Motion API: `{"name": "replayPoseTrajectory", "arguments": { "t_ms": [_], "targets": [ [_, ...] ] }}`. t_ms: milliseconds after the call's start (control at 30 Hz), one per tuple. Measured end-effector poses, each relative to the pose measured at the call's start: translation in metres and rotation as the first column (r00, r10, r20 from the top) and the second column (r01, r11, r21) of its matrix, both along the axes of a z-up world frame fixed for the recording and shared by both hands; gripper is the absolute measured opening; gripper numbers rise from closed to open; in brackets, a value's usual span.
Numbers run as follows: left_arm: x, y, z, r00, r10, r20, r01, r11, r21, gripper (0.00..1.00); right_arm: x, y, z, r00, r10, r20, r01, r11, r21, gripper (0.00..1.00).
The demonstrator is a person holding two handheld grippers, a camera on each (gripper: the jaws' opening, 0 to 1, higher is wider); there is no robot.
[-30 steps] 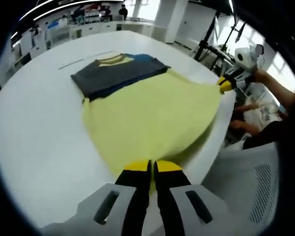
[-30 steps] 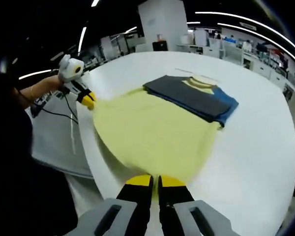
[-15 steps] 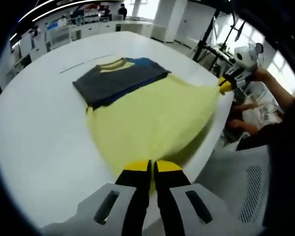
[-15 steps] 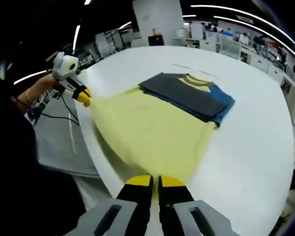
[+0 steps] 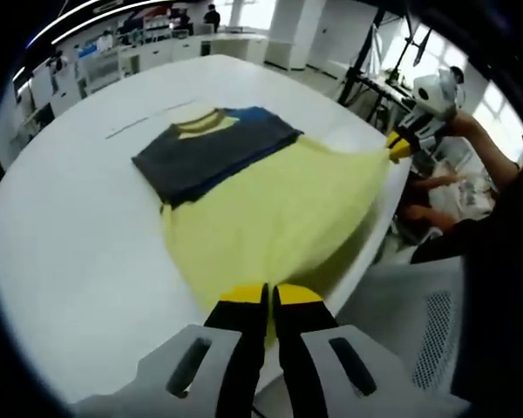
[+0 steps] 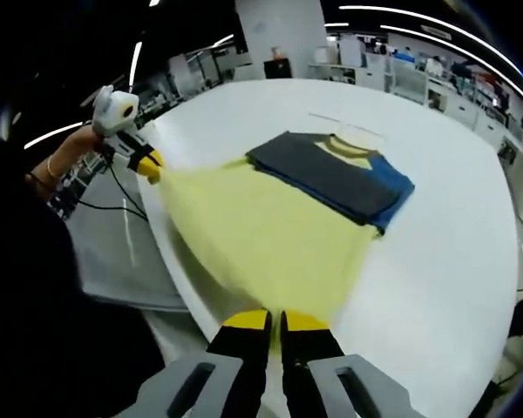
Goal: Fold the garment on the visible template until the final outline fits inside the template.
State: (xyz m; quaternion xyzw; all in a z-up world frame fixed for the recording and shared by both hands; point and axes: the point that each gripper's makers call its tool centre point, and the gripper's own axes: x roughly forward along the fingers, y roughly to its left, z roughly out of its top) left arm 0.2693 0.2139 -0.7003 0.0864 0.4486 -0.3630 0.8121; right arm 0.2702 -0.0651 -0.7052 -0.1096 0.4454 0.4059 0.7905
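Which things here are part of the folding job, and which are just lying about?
Job: garment, template line on the table, left gripper and right gripper, each shut on the garment's hem.
Lying about: grey chair, background desks.

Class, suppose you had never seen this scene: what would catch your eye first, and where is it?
The yellow garment, stretched taut across the white table between two grippers clamped on its near corners. The left gripper pinches one corner, the right gripper the other; its dark grey and blue upper part lies folded at the far end.

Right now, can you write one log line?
left gripper: shut on garment hem | right gripper: shut on garment hem | garment: stretched over table edge
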Motion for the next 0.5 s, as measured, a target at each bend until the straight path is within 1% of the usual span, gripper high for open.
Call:
{"name": "replayPoseTrajectory", "arguments": {
  "t_ms": [200, 267, 500],
  "targets": [
    [-0.003, 0.000, 0.007, 1.000, -0.012, -0.007, 0.012, 1.000, 0.007, 0.00, -0.005, 0.002, 0.010, 1.000, 0.027, -0.001, -0.027, 1.000, -0.012, 0.00],
    [-0.004, 0.001, 0.009, 1.000, -0.012, -0.014, 0.013, 1.000, 0.012, 0.00, -0.007, 0.003, 0.013, 0.999, 0.039, -0.010, -0.040, 0.999, -0.013, 0.00],
    [-0.007, 0.003, 0.017, 0.999, -0.026, -0.023, 0.027, 0.999, 0.024, 0.00, -0.010, 0.004, 0.019, 0.997, 0.069, -0.019, -0.069, 0.997, -0.018, 0.00]
  ]
}}
